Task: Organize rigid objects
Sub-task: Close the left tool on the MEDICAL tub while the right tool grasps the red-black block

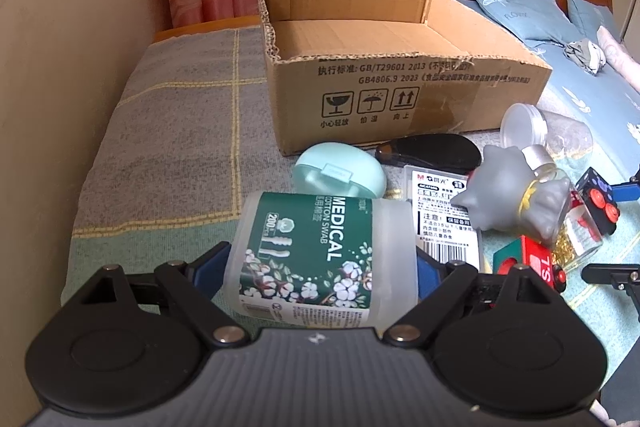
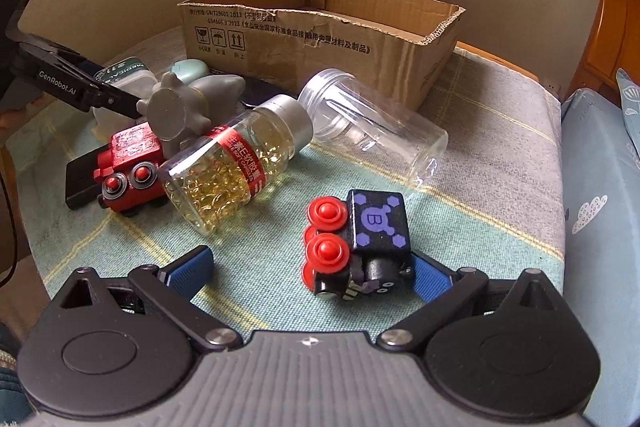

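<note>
While the swab tub (image 1: 316, 259) lies on its side on the bed (image 1: 176, 131), clamped between the blue pads of the left tongs (image 1: 320, 267), the black toy (image 2: 360, 243) sits between the spread right tongs (image 2: 308, 273), touching only the right-hand pad. Beyond both stands the cardboard box (image 1: 400, 99).

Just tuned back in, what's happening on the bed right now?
A person works two handheld claws over a pile of small items beside an empty cardboard box. The left claw grips the cotton swab tub lying on its side. The right claw stands open around the black toy train, one pad near it, the other well clear. The capsule bottle, clear jar and red toy train lie on the blanket.
</note>
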Tool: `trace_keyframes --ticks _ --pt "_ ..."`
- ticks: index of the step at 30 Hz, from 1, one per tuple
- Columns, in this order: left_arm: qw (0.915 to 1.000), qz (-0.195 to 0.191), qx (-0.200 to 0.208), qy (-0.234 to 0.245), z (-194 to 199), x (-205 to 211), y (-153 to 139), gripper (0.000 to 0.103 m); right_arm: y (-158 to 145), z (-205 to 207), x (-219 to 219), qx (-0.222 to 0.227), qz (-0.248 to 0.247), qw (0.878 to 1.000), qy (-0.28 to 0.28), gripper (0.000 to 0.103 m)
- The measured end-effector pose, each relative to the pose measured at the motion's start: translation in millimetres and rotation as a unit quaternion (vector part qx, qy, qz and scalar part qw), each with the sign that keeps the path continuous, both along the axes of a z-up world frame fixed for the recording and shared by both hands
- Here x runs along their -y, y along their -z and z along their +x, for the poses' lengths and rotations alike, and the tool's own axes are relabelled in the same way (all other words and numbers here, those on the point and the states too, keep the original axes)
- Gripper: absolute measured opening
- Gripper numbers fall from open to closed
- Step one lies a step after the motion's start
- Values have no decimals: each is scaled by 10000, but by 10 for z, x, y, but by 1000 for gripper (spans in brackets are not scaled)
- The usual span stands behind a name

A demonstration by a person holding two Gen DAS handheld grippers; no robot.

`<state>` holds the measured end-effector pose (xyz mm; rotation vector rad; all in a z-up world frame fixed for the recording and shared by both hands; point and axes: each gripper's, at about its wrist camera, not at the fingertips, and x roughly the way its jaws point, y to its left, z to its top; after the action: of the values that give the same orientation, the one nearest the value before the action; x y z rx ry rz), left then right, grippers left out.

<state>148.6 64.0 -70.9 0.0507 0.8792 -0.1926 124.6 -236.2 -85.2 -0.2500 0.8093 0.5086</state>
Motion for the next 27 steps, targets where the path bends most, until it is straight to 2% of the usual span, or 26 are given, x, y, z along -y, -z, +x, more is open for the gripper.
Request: trace_keyframes --ticks 1,6,10,15,27 --pt "10000 2 -1 0 8 2 -1 89 -5 15 9 27 -13 10000 39 99" --pt "10000 37 11 7 30 19 -8 89 -42 126 102 122 -42 9996 257 81" --pt "10000 42 -1 -11 45 25 -17 87 -54 130 85 207 -151 9993 287 76" --pt "10000 61 -22 15 44 44 -28 83 -77 111 23 222 -178 9992 286 58" --pt "9998 183 5 53 -27 66 -231 83 -188 33 0 213 -576 9976 320 56"
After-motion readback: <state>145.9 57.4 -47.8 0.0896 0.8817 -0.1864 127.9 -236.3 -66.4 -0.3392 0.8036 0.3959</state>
